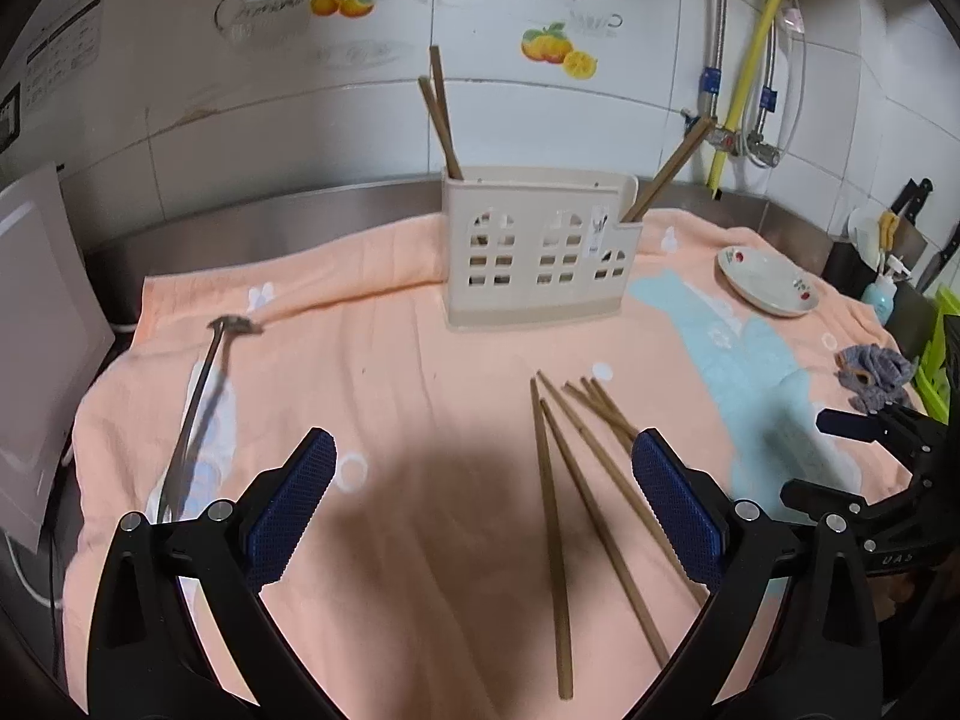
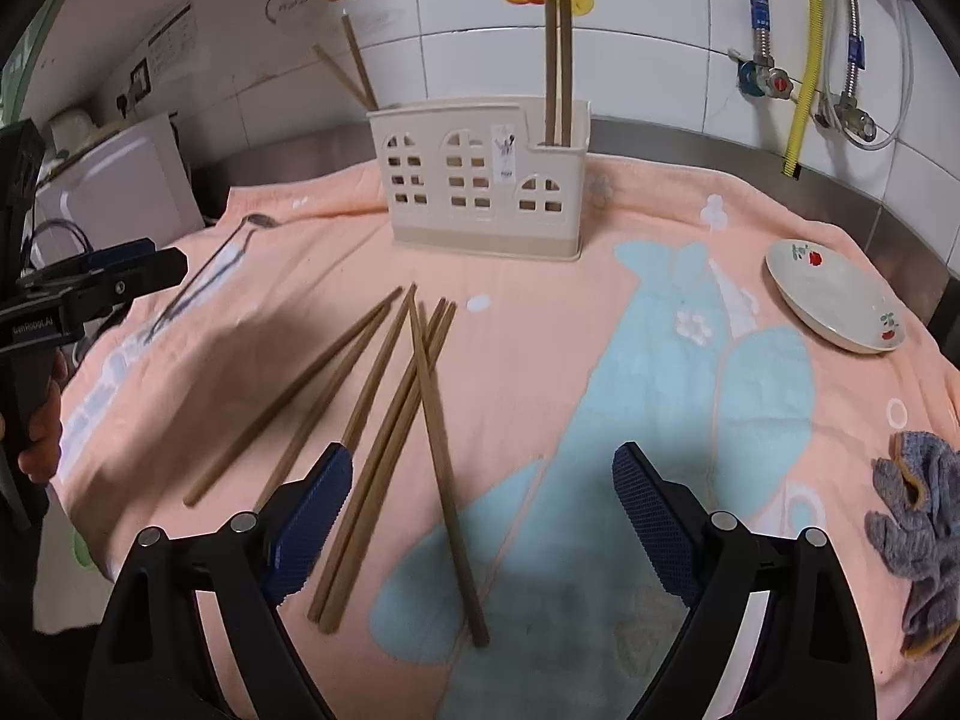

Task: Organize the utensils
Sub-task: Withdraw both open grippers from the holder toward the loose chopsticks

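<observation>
Left wrist view: the left gripper (image 1: 483, 510) hangs spread wide and empty above a peach towel (image 1: 390, 396). Loose chopsticks (image 1: 552, 468) lie just beside its right finger; a ladle (image 1: 201, 402) lies to the left.

Right wrist view: the right gripper (image 2: 480, 516) gapes wide, grasping nothing, over the scattered chopsticks (image 2: 396, 414). The cream utensil holder (image 2: 480, 180), already holding some chopsticks, stands beyond. Likely step: reaching for a pickup; next, lower and close on one chopstick.
</observation>
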The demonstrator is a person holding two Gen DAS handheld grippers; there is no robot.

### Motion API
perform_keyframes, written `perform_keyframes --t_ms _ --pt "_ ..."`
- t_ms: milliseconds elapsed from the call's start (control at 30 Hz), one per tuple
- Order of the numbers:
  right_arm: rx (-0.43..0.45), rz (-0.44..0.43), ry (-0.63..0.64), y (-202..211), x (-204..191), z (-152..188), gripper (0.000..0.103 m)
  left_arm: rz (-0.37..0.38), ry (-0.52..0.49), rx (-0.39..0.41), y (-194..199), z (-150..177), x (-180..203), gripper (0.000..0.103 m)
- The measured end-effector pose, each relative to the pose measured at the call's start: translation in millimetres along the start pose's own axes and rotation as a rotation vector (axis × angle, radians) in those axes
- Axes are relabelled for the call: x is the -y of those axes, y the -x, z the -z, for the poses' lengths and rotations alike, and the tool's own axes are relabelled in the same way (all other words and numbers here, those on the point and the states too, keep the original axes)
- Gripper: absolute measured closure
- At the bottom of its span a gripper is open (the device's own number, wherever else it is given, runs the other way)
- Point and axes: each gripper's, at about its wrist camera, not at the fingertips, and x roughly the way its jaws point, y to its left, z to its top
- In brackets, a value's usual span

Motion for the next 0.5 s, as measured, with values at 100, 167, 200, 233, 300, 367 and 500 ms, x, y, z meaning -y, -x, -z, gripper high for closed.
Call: perform_keyframes --t_ms 100,167,200,233,300,367,500 --pt "-0.003 0.002 0.007 0.8 -3.1 7.6 0.020 -0.008 0.004 -0.012 0.8 7.0 -1.7 0.005" --pt "-0.014 -0.005 0.006 0.0 -4.8 13.5 0.023 -0.012 0.009 -0.020 0.7 10.9 -3.8 0.005" --pt "-0.019 -0.008 0.006 -0.5 -5.2 15.6 0.024 -0.012 0.015 -0.025 0.5 13.6 -5.0 0.005" --pt "-0.025 -0.008 0.006 -1.3 -6.1 18.7 0.026 -0.012 0.020 -0.030 0.3 16.1 -6.0 0.005" --pt "-0.035 -0.011 0.009 -2.5 -8.6 24.2 0.030 -0.017 0.026 -0.039 0.0 21.1 -8.3 0.005" --pt "-0.041 -0.017 0.007 -3.3 -10.0 28.8 0.034 -0.020 0.032 -0.048 -0.3 25.5 -10.0 0.005" --pt "-0.058 -0.027 0.002 -7.1 -11.0 35.7 0.042 -0.023 0.042 -0.064 -2.2 31.6 -12.1 0.005"
